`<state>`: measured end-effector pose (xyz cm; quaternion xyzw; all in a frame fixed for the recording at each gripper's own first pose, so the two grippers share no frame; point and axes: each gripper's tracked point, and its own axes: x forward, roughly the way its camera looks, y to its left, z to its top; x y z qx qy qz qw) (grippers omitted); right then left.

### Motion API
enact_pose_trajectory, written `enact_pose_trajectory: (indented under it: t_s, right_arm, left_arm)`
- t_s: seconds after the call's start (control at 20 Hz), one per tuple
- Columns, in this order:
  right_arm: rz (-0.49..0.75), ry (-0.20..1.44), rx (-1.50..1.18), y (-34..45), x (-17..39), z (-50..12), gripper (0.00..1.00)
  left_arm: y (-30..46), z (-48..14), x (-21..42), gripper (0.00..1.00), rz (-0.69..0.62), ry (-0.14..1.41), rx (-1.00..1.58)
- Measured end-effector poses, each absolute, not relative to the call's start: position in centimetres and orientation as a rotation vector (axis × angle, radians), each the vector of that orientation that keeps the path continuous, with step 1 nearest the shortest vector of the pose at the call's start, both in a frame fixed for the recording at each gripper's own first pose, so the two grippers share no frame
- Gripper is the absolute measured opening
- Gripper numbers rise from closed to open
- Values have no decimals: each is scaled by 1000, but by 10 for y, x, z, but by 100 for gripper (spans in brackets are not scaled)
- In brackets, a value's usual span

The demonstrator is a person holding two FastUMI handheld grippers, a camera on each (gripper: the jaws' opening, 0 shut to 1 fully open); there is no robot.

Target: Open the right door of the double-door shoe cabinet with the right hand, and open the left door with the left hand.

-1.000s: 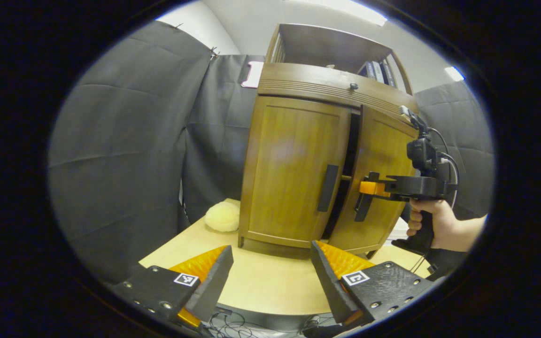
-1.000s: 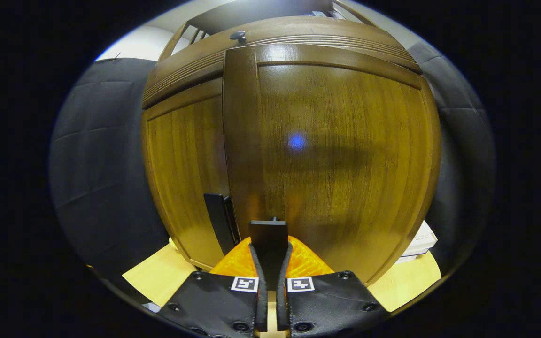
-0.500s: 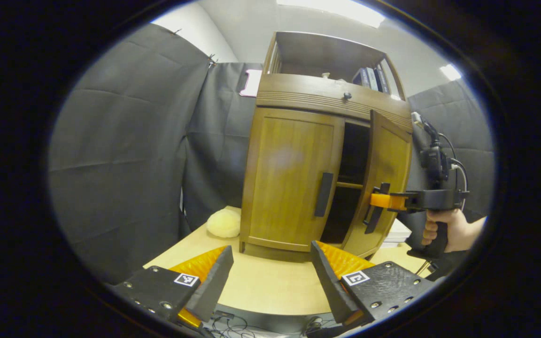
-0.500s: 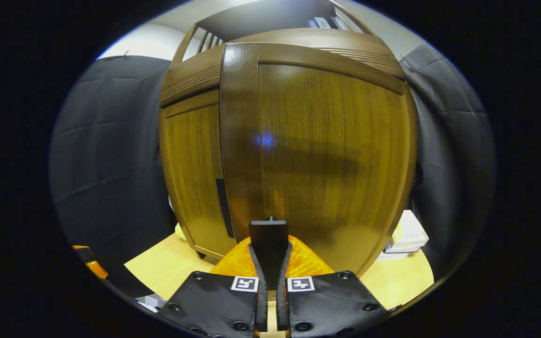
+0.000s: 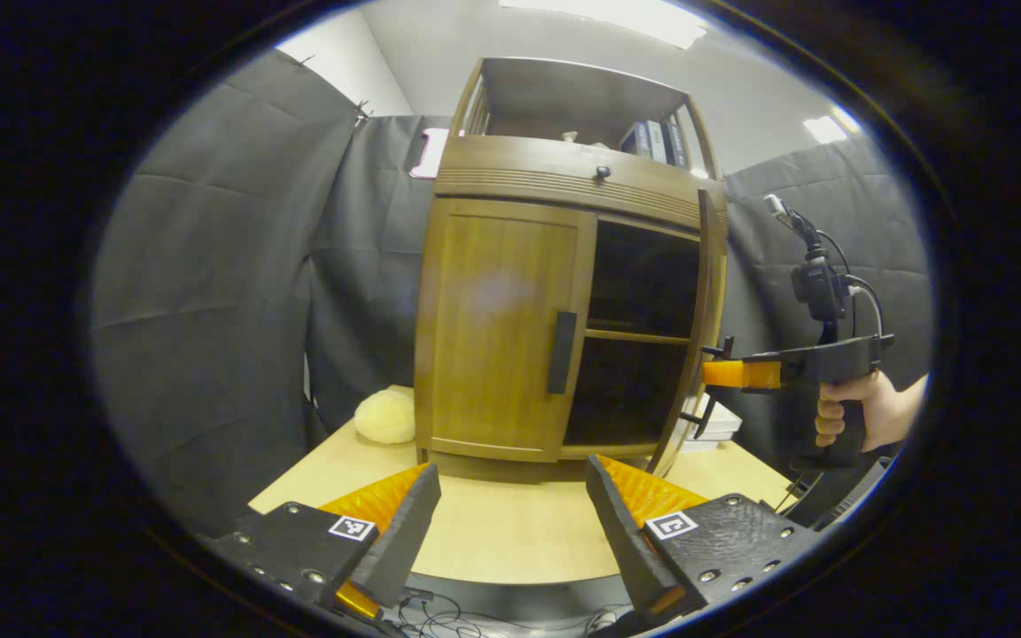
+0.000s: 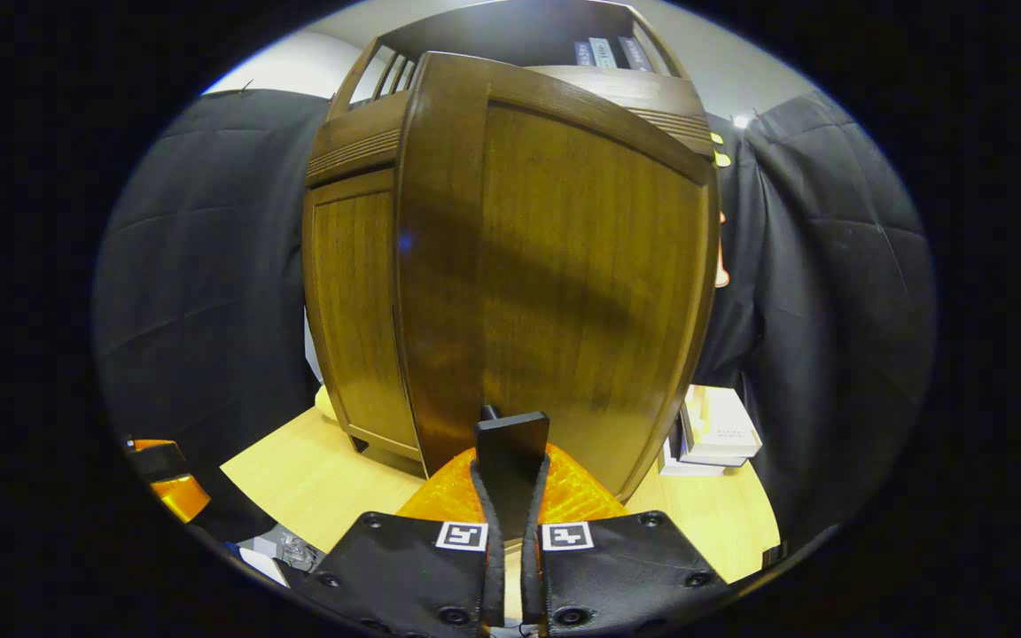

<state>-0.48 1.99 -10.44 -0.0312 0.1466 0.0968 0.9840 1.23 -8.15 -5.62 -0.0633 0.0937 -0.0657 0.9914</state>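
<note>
In the left gripper view the brown shoe cabinet stands on the table. Its left door is closed, with a black handle. The right door is swung far out and shows almost edge-on, baring a dark inside with a shelf. My right gripper, held by a hand, is clamped at that door's edge. In the right gripper view the right door's front looms close, and my right gripper is shut on its black handle. My left gripper hangs open over the table, short of the cabinet.
A pale yellow fluffy thing lies on the light wooden table left of the cabinet. A stack of books sits to the cabinet's right. More books stand on the top shelf. Cables hang below the table's near edge.
The right gripper has pulled the right door from slightly ajar to wide open, swinging rightwards. The left gripper stays open, and its view has shifted a little.
</note>
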Motion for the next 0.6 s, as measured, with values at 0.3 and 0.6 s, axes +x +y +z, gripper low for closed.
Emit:
enact_pose_trajectory:
  t_s: [0.3, 0.6]
  right_arm:
    - [227, 291, -53, -29, -34, -103, 5]
    - [296, 278, -39, -76, -51, -98, 8]
  left_arm:
    - [-116, -27, 13, 94, -71, 167, -162]
    - [-154, 7, 6, 94, 7, 127, -189]
